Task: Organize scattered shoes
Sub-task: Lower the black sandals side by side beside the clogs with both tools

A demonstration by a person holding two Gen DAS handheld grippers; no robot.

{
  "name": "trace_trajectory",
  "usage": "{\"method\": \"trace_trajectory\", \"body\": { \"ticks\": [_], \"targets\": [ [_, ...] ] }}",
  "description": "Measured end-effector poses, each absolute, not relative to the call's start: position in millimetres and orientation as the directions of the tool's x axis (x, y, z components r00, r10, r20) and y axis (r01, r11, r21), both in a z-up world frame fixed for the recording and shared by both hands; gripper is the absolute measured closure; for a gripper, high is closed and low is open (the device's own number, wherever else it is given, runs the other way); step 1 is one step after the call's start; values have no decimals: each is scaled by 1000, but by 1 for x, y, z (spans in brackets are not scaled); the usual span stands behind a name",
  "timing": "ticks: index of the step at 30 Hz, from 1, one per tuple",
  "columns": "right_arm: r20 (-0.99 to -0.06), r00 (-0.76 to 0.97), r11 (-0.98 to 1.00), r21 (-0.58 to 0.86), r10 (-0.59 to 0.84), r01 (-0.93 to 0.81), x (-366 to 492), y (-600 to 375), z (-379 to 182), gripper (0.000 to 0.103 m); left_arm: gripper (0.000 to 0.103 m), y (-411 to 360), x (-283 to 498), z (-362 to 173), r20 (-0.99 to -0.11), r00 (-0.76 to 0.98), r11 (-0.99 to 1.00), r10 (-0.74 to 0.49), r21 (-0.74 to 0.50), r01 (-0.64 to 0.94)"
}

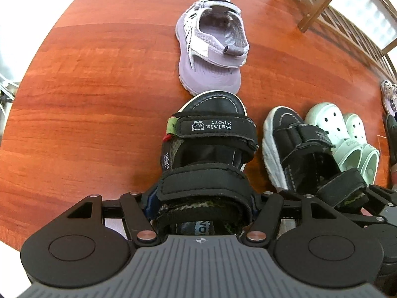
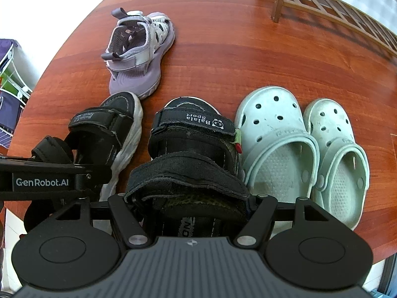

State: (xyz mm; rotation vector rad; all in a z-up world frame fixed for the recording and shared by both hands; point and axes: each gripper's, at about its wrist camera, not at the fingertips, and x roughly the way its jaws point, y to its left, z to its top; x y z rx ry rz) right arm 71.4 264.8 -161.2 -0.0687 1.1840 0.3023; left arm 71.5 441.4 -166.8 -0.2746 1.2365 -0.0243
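A: What's the biggest thing there?
B: A glossy red-brown wood table point(image 2: 248, 57), then a slatted wooden rack point(image 2: 322, 19).
A: And the shoes?
B: Two perforated mint foam clogs point(image 2: 278, 134), a lilac mesh sandal point(image 1: 211, 49) tipped on its side.
A: Grippers?
B: Left gripper point(image 1: 203, 198) clasps one black strapped sandal point(image 1: 211, 134); right gripper point(image 2: 191, 201) clasps its mate point(image 2: 196, 136) beside the clogs.

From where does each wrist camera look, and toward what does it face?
Left wrist: sits on the left gripper, faces down at the wooden surface; its jaws grip the left sandal; the right gripper shows at the right edge.
Right wrist: sits on the right gripper, faces down; its jaws grip the right sandal; the left gripper shows at left.
Shared: both sandals, purple shoe, mint clogs.
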Motion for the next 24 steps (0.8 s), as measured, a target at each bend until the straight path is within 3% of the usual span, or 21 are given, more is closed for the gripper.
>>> {"method": "trace_trajectory", "body": {
  "ticks": [14,20,24],
  "targets": [
    [-934,302,947,93,189,-307,74,273,-169,24,23,436,73,-169,-938,297,970,-182,-221,-105],
    [-930,305,938,97,204,-334,70,268,-165,21,22,436,72,-166,-935,294,965,-196,-237,-111],
    [-915,317,926,130,250,-355,65,262,-154,12,22,438,70,-160,-931,304,964,-200,-243,-109]
  ]
}}
